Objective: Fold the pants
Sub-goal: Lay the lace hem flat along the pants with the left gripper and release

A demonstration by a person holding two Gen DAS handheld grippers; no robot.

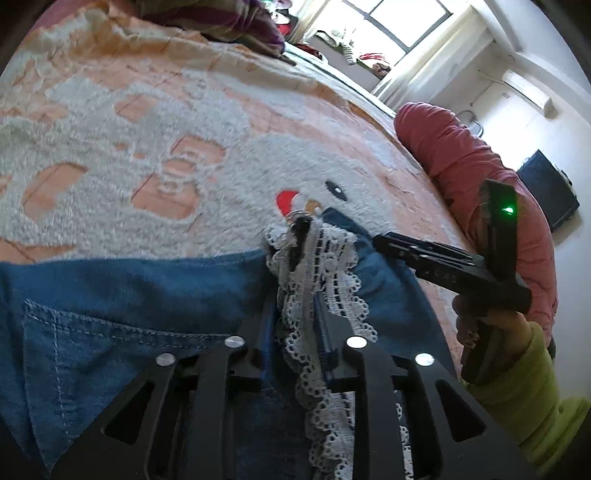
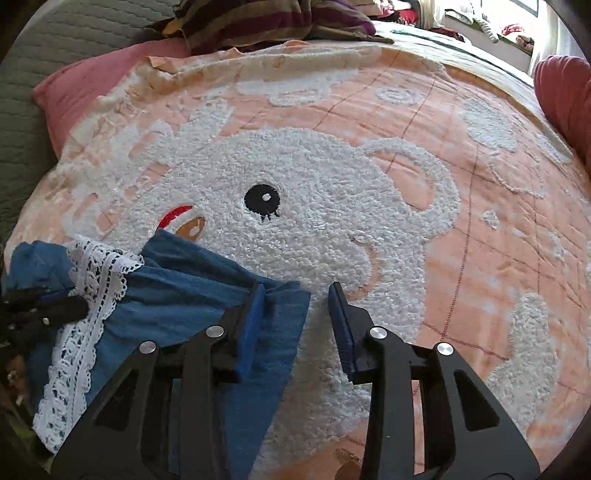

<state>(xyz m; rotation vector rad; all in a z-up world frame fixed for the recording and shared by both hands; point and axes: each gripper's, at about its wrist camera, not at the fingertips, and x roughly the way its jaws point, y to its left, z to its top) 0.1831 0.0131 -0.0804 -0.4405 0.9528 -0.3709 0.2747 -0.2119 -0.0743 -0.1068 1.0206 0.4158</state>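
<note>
On a peach bedspread [image 2: 424, 122] with a fluffy white animal pattern lie the blue denim pants [image 1: 122, 291], spread across the lower left of the left wrist view, a stitched back pocket [image 1: 92, 347] showing at the lower left. A strip of white lace trim [image 1: 317, 280] runs down the middle of that view, gathered at the cloth's edge near the centre. In the right wrist view the pants [image 2: 207, 295] fill the lower left, the lace [image 2: 92, 295] crossing them at the left edge, and one corner of the denim reaches toward the centre.

The left gripper [image 1: 295, 236] comes up from the bottom of its view and its jaws are closed onto the bunched lace and denim, which wrap around the fingertips. The right gripper [image 2: 299, 295] stands partly open at the lower centre of its own view: its left blue pad [image 2: 253, 332] rests over the denim corner, its right pad is over the white pattern, and nothing is pinched between them. In the left wrist view this gripper [image 1: 380, 242] enters from the right, held by a hand [image 1: 491, 321] in a yellow-green sleeve [image 1: 524, 398].

A red pillow [image 1: 472, 162] lies at the right edge of the bed, striped bedding [image 2: 277, 26] at the top, and a bright window [image 1: 391, 18] is at the upper right.
</note>
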